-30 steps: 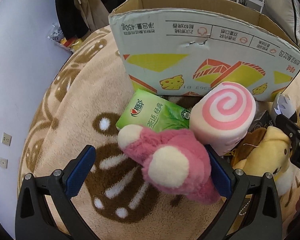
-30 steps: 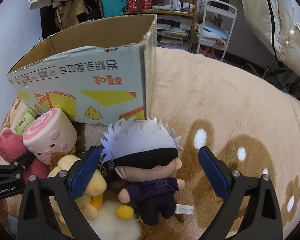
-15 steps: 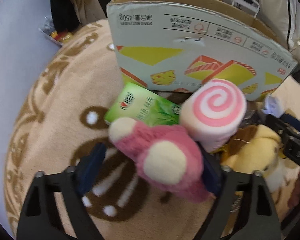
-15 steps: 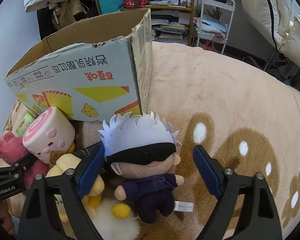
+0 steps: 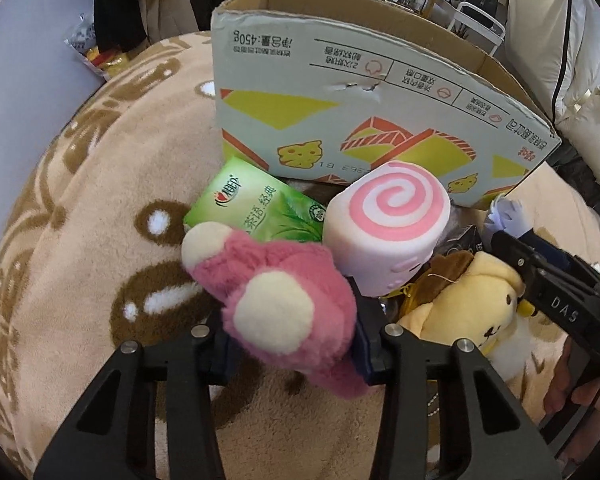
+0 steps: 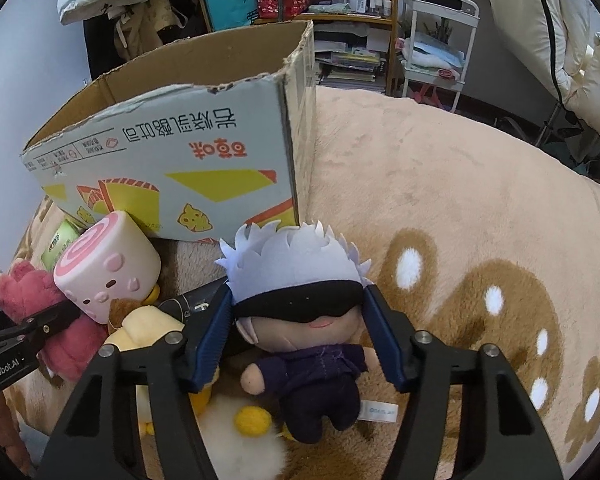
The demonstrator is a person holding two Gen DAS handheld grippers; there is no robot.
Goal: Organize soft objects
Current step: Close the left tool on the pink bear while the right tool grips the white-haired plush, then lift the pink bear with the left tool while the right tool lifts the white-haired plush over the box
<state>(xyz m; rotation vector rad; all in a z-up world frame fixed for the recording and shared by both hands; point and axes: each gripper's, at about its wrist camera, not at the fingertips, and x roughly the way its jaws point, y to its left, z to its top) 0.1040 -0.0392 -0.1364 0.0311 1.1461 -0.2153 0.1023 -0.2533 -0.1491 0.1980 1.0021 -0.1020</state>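
Plush bear [image 5: 284,300], pink, hides the left gripper [image 5: 290,344] pads pinching it; right gripper [image 6: 300,340] clamps the doll [image 6: 300,316], partly covering its cheeks.

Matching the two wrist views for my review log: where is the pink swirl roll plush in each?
Left wrist: pink swirl roll plush sits centre, right of the pink bear.
Right wrist: it sits at left, near the left claw.
Shared landmark: the cardboard box behind it.
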